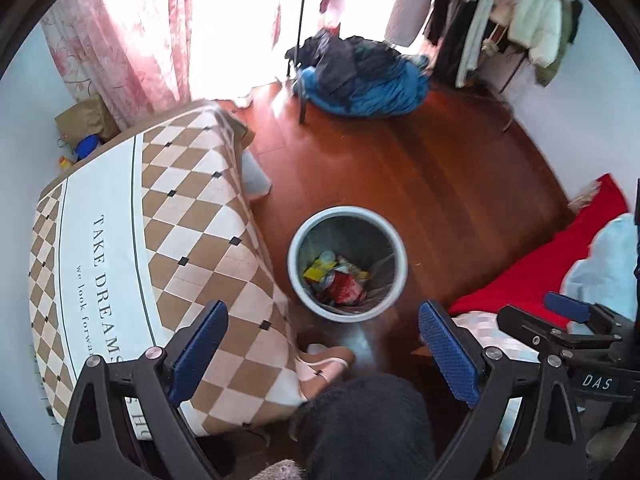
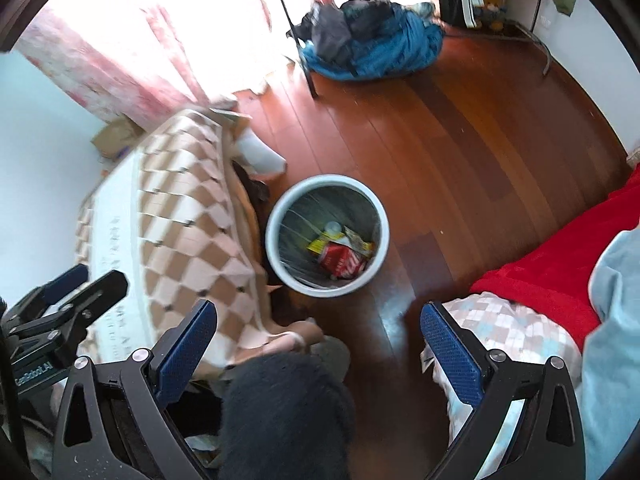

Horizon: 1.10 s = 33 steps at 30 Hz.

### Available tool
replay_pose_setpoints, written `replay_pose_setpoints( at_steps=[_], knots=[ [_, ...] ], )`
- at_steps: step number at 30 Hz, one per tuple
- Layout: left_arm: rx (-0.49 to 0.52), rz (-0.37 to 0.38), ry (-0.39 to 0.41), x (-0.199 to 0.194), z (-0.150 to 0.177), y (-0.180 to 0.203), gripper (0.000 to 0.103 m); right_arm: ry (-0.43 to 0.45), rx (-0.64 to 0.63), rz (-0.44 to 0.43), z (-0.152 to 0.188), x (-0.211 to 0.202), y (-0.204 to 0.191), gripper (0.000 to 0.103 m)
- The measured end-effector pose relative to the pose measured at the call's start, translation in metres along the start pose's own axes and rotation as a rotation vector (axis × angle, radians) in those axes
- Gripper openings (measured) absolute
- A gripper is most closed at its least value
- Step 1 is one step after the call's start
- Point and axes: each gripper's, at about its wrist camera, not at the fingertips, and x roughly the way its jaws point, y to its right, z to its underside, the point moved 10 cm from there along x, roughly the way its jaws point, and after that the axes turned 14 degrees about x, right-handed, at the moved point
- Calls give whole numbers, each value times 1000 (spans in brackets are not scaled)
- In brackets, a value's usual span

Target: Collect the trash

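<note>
Wooden floor (image 1: 440,184) looks clear of litter; wrappers (image 1: 340,276) already fill the bin (image 1: 347,212) (collection seems nearly finished). Both grippers, left (image 1: 324,344) and right (image 2: 318,346), hover with jaws spread, empty.

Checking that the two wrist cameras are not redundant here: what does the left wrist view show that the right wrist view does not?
Only the left wrist view: readable print, TAKE DREAMS, on the checked cloth, a blue thing behind it by the brown bag, pale coats hanging top right, and the right gripper at the right edge.

Only the right wrist view: the left gripper at the left edge and a dark gap under the cloth's edge.

Both: the round bin with red and yellow wrappers, the wood floor, the blue clothes heap, the red blanket. Both grippers are open and empty.
</note>
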Motion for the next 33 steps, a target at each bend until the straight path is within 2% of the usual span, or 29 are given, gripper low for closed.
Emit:
replay_pose_setpoints(
  at_steps=[8, 14, 19, 33],
  knots=[
    [24, 73, 83, -78, -4, 9, 97, 53, -34, -124, 18, -90, -35, 103],
    [25, 103, 120, -111, -5, 5, 97, 62, -65, -184, 29, -130, -55, 103],
    [14, 135, 123, -126, 2, 1, 97, 51, -90, -211, 36, -146, -68, 103],
    [22, 136, 149, -145, 11, -4, 98, 39, -129, -213, 46, -155, -80, 103]
  ],
)
